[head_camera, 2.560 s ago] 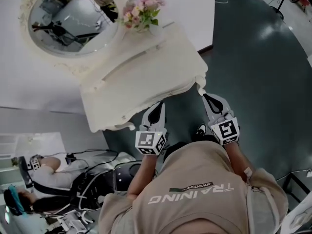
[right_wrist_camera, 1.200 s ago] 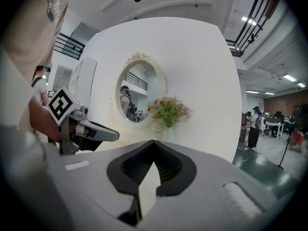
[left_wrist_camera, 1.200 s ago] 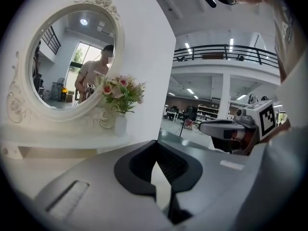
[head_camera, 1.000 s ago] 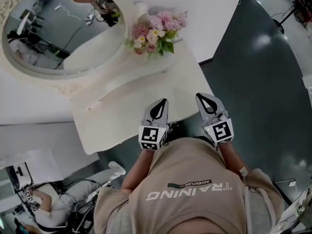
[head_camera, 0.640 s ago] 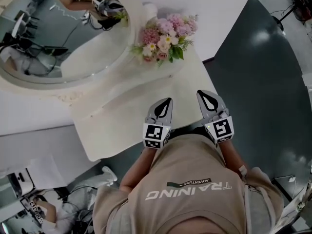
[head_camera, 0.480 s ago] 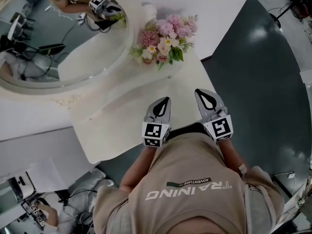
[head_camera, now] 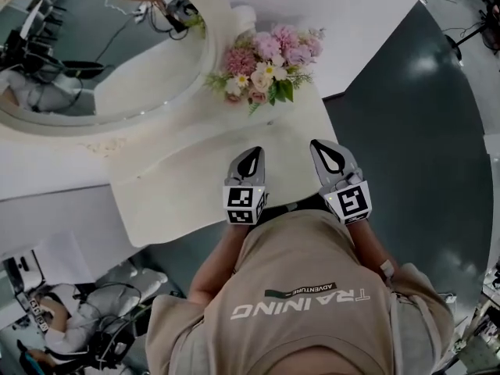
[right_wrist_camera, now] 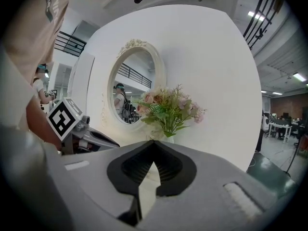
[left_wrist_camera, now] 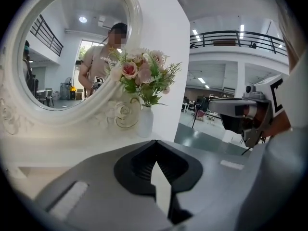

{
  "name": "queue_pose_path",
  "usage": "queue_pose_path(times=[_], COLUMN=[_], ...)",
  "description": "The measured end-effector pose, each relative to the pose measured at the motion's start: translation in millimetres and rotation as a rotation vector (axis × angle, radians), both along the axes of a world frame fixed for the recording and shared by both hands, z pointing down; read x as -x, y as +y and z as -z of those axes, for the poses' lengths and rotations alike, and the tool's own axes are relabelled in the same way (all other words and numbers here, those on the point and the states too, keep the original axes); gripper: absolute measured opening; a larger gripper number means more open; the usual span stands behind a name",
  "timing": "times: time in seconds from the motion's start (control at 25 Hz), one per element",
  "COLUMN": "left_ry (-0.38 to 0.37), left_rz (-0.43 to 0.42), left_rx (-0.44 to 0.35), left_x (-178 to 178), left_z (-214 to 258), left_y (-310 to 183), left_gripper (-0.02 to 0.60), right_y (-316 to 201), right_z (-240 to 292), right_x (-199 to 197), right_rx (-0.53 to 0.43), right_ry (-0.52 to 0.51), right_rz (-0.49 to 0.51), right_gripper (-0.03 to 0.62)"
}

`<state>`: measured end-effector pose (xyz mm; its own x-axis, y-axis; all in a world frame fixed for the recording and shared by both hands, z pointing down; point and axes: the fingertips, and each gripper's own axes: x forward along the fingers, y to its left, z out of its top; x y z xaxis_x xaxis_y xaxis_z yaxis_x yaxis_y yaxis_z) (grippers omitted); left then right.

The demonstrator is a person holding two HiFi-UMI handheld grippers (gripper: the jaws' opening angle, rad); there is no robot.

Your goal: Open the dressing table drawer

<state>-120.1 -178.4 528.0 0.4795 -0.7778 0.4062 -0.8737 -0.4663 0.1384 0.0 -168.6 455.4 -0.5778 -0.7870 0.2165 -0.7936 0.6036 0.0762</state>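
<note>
Cream-painted wood, by the look of it: the dressing table (head_camera: 195, 186) fills the middle of the head view, with its oval mirror (head_camera: 101, 61) at 10 o'clock and a vase of pink flowers (head_camera: 269, 65) at 12 o'clock on the top. The drawer itself shows in no view. It probably sits under the front lip of the top, at 6 o'clock from the flowers, hidden by the top and the person's chest.

I judge that it will handle as a stiff, fairly light box on runners that may stick at first, with glossy paint that is slippery for the pads. The place to take hold is its knob or pull, mid-front, drawn straight back towards the person. A jerk could rock the vase.

The left gripper (head_camera: 251, 158) and the right gripper (head_camera: 328, 153) both have their jaws pressed together on nothing, and both point over the top's near edge.

Against the earliest frame, the table has come much nearer. Both grippers were then short of its edge, over the dark floor, and now they lie above the top. The flowers have moved from 11 towards 12 o'clock.
</note>
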Motion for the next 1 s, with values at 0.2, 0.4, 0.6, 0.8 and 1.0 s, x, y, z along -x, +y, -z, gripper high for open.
queue_pose_path(times=[0.2,0.4,0.6,0.8,1.0], left_ry=[-0.011,-0.033,-0.034,-0.017,-0.017], left_rz=[0.119,0.194,0.237,0.275,0.288], left_rx=[0.036,0.040,0.066,0.119,0.168], left_x=[0.0,-4.9,-18.7,-23.7,-28.8], left_z=[-8.5,-12.1,-30.6,-57.8,-74.7], left_y=[-4.4,-12.3,-24.2,-38.4,-46.4], left_gripper=[0.018,0.018,0.018,0.018,0.040], right_y=[-10.0,-16.8,-21.2,-27.3,-25.3], right_z=[4.2,-5.0,-16.4,-28.2,-36.0], right_x=[-6.9,-11.0,-22.6,-29.6,-39.1], right_rx=[-0.010,-0.034,-0.018,-0.010,0.035], right_ry=[-0.018,-0.021,-0.053,-0.041,-0.061], right_rz=[0.115,0.196,0.229,0.245,0.244], right_gripper=[0.002,0.002,0.002,0.002,0.002])
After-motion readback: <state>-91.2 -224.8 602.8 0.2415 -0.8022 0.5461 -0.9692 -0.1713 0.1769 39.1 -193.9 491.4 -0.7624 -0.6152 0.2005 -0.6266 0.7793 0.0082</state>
